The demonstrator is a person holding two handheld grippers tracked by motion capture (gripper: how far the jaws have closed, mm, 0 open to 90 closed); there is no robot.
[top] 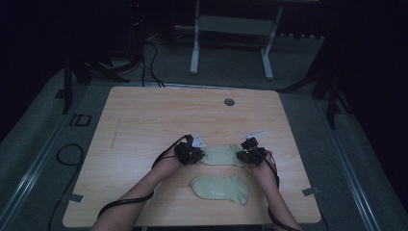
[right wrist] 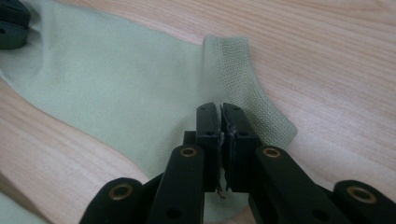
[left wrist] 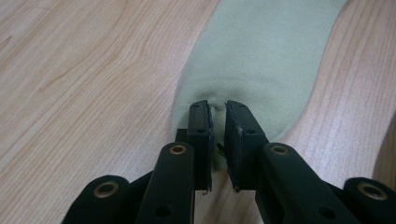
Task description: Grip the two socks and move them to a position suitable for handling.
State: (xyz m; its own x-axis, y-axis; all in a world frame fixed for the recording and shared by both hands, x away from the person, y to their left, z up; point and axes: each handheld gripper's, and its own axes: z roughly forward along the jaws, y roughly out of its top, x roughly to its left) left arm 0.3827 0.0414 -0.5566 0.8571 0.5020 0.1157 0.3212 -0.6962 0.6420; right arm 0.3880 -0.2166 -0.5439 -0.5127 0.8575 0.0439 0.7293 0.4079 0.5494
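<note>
— What's under you from above?
— A pale green sock (top: 222, 155) lies flat on my worktop (top: 144, 125), my left gripper (top: 193, 155) at one end, my right gripper (top: 246, 155) at the other. A second sock (top: 220, 188) lies nearer me.
— Left gripper view?
— My jaws pinch a small fold at the sock's (left wrist: 261, 60) rounded end.
— Right gripper view?
— Jaws nearly together, nipping fabric beside the ribbed cuff (right wrist: 247, 88).
</note>
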